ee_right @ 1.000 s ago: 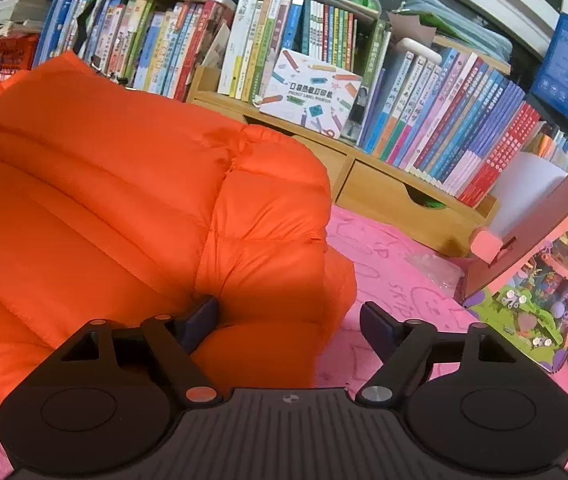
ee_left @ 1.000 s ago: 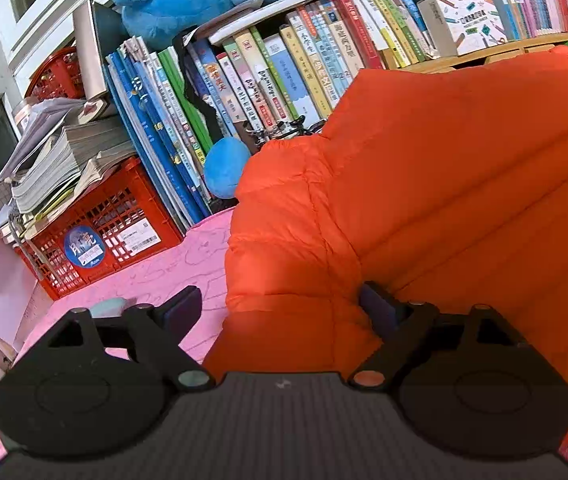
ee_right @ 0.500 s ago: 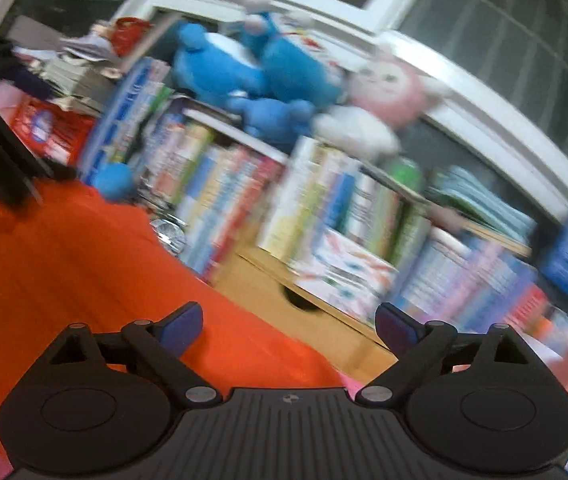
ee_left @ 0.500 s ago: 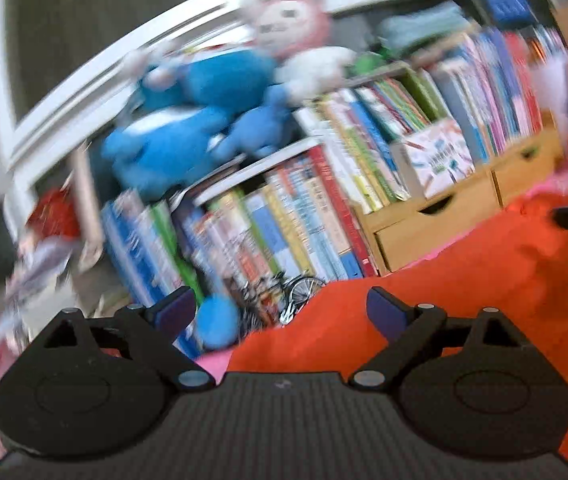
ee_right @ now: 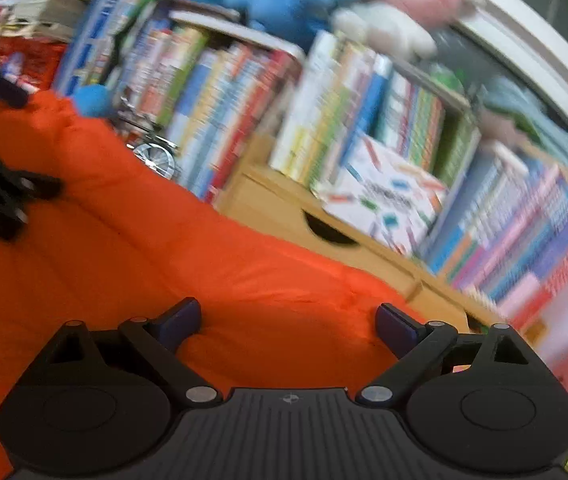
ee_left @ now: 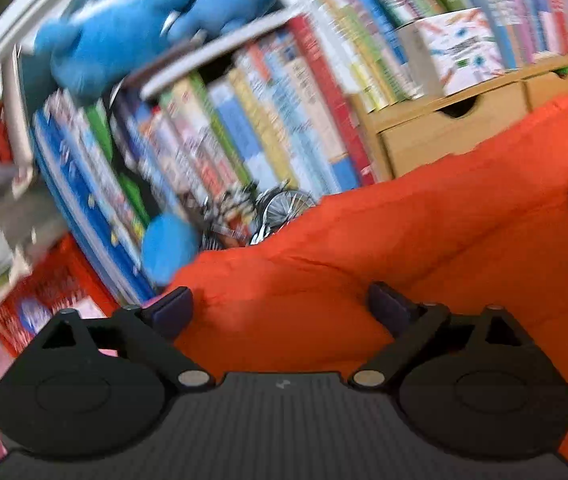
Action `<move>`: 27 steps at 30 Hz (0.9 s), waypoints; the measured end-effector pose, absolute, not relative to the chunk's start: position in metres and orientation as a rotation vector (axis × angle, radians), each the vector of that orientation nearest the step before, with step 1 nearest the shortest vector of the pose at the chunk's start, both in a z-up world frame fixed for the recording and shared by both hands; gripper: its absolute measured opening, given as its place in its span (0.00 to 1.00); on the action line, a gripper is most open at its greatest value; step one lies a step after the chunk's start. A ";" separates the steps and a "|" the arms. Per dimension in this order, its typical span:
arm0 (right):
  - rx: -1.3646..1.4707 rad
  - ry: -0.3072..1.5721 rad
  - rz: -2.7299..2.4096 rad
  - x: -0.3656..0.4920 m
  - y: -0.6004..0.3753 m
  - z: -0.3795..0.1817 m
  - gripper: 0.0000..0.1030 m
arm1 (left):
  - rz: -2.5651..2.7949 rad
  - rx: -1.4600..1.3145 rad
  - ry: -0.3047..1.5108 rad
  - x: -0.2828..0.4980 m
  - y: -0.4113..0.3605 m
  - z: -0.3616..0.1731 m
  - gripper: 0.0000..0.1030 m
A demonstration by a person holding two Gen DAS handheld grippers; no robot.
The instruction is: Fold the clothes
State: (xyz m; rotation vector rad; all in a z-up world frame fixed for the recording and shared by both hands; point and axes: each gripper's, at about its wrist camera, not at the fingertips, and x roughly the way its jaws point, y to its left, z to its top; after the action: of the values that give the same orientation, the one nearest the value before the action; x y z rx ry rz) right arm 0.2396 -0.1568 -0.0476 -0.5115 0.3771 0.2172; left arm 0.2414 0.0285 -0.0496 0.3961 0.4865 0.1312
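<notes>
Bookshelf across upper frame, orange puffer jacket filling lower half. Left gripper opening wide, right gripper wide, both empty. Between folds; next, pick fresh edge.

Both views bright, evenly lit, no hard shadows or glare. Heavy motion blur: books and plush toys smeared, titles unreadable. Gripper bodies at bottom sharp. Fisheye bends window frame at edges. Orange jacket soft-edged.

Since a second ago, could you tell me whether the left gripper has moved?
Yes. The left gripper, jaws opening, has swung right: the wooden drawers, unseen before, now show.
</notes>
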 end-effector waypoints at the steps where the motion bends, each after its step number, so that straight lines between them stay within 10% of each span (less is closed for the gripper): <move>1: -0.512 0.386 0.209 0.242 -0.160 -0.049 0.92 | 0.143 0.395 0.488 0.242 0.032 -0.052 0.97; 25: -0.213 0.576 0.047 0.264 -0.269 -0.057 0.94 | 0.393 0.384 0.576 0.253 0.114 -0.057 1.00; 27: -0.155 0.560 -0.013 0.257 -0.291 -0.041 0.94 | 0.444 0.391 0.553 0.249 0.119 -0.043 0.89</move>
State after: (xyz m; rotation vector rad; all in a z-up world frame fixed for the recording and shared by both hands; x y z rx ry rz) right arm 0.2568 -0.2907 -0.0409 -0.1546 0.5601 -0.0130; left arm 0.2492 0.1192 -0.0434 0.3907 0.5532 0.4440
